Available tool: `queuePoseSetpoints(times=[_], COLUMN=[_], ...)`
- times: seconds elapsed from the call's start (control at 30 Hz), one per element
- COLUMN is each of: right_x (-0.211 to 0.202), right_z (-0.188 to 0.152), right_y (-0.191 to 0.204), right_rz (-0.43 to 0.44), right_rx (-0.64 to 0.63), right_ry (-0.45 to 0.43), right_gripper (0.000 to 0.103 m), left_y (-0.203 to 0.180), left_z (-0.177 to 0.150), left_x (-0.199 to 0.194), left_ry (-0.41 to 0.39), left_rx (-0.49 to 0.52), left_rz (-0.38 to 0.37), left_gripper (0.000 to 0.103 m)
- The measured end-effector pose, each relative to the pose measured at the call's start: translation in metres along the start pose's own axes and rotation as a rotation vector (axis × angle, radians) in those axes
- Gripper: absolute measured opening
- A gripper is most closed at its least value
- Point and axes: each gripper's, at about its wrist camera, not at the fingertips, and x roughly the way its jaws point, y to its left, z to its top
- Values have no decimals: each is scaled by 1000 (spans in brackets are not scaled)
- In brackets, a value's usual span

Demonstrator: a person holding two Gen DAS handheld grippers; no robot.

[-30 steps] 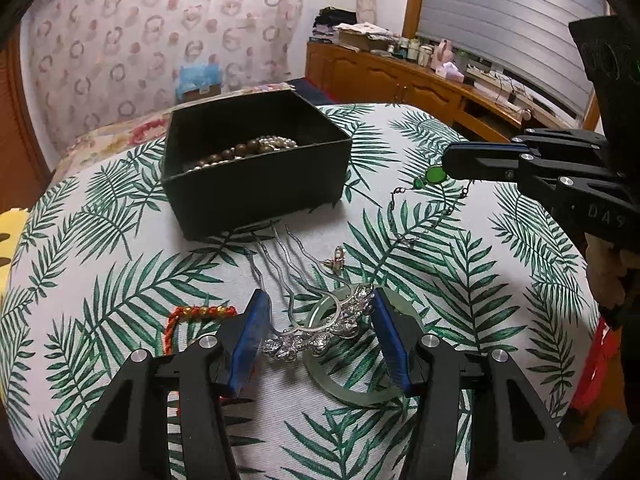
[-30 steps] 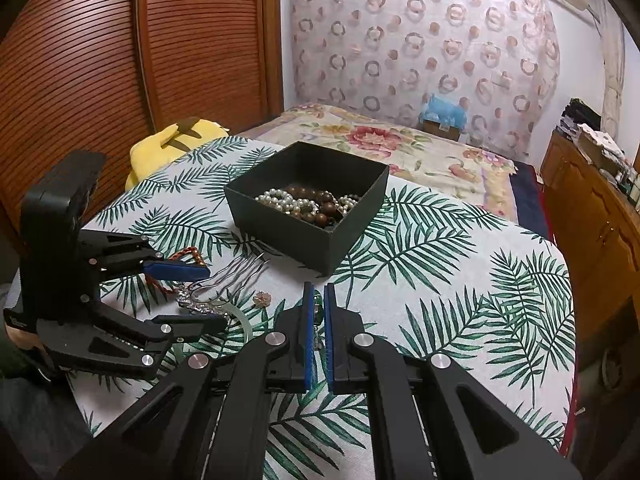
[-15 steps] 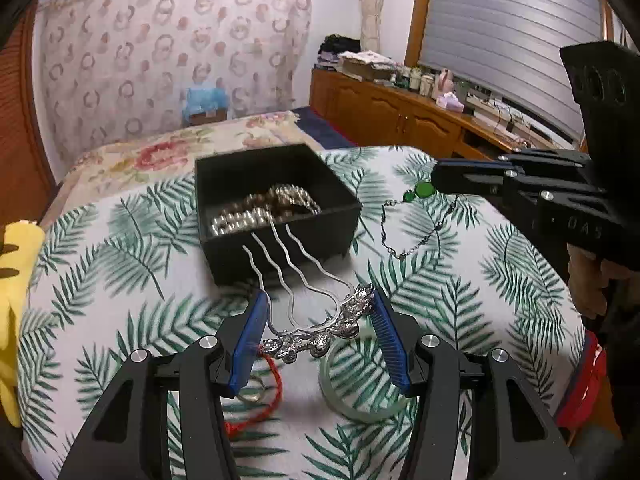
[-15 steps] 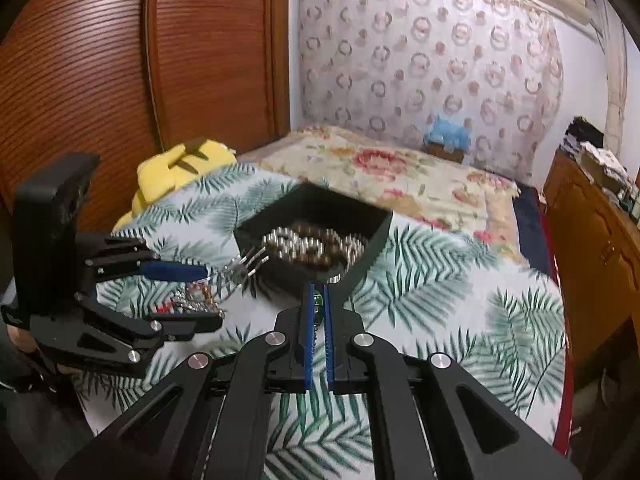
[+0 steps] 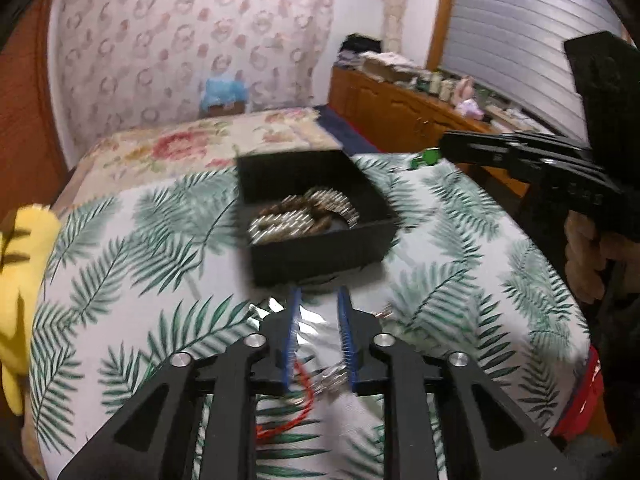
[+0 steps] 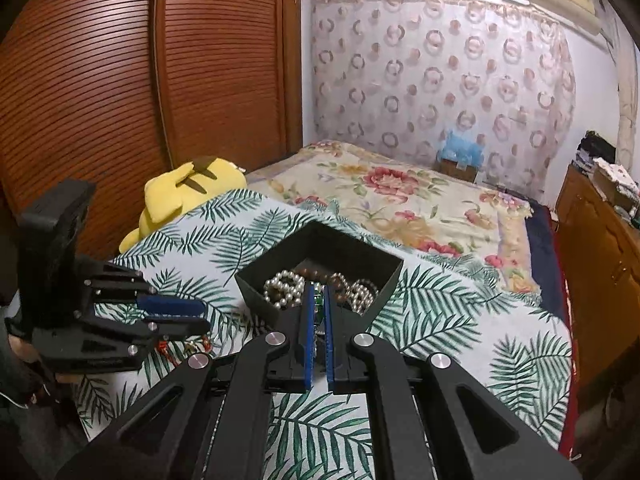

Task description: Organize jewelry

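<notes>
A black open box (image 5: 320, 216) holding pearl and brown bead strands (image 5: 304, 216) sits on the palm-leaf tablecloth; it also shows in the right wrist view (image 6: 320, 268). My left gripper (image 5: 318, 300) is shut on a silver hair comb (image 5: 320, 336), lifted in front of the box's near wall; the view is blurred. My right gripper (image 6: 317, 300) is shut on a green-bead necklace (image 6: 318, 301), held over the box's near edge. In the left wrist view the green bead (image 5: 430, 157) shows at the right gripper's tip.
A red cord bracelet (image 5: 296, 412) lies on the cloth below the left gripper. A yellow plush toy (image 6: 188, 192) sits at the table's left edge. A floral bed (image 6: 400, 200) lies beyond the table, and a wooden dresser (image 6: 600, 248) stands at right.
My left gripper has closed tighter on the comb, lifted it and moved toward the box. My right gripper has carried the necklace up over the box's near edge.
</notes>
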Motion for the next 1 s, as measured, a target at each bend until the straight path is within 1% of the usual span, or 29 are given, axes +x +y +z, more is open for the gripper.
queuePoseSetpoints(times=[0.07,0.1,0.17,0.33,0.43,0.6,0.67,0.8,0.87,1.0], right_x=[7,10,15,19,21,22,23,25,25,25], right_z=[-3,-3,-3,0,1,0,0,-3,-3,-6], right_y=[0,-1,-2,-4,-6,-12,-15,-18,-19,-18], right_rz=[7,9,15,27,35,42,43,49,50,54], right_rx=[2,3,5,-1,3,9,12,18,17,19], right_ry=[11,15,19,19,20,23,22,21,20,17], right_gripper=[5,5,5,5,5,5,5,5,5,5], left_y=[5,6,7,19,21,6,1,-4,-5,-11], left_z=[-5,-7,-11,-8,-5,-7,-8,-10,-11,-16], left_x=[8,11,17,31,44,51,54,58,56,53], left_ry=[27,42,59,81,125,149,161,169,172,178], left_rx=[-5,-9,-12,-33,-47,-24,-10,-17,-18,2], left_rz=[12,13,13,41,37,28,30,37,40,36], left_gripper=[36,38,50,51,52,59,66,69,72,75])
